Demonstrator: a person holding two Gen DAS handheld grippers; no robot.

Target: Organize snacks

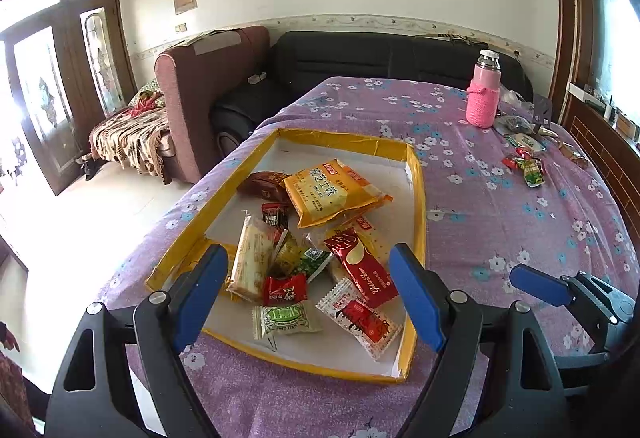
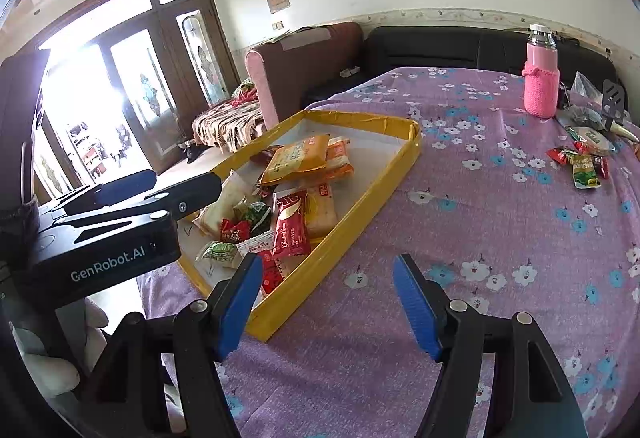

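A shallow yellow-rimmed tray (image 1: 418, 198) lies on the purple flowered table and holds several snack packets, among them a yellow cracker pack (image 1: 332, 192) and a red wafer pack (image 1: 362, 268). The tray also shows in the right wrist view (image 2: 360, 206). My left gripper (image 1: 308, 294) is open and empty, hovering over the tray's near end. My right gripper (image 2: 326, 298) is open and empty, over the cloth just right of the tray's near corner. A few loose small snacks (image 1: 526, 166) lie far right on the table, seen also in the right wrist view (image 2: 580, 162).
A pink bottle in a knitted sleeve (image 1: 484, 94) stands at the far right, with bags and a black stand (image 2: 612, 102) beside it. Sofas (image 1: 360, 58) stand beyond the table's far edge. The table edge drops to the floor at left.
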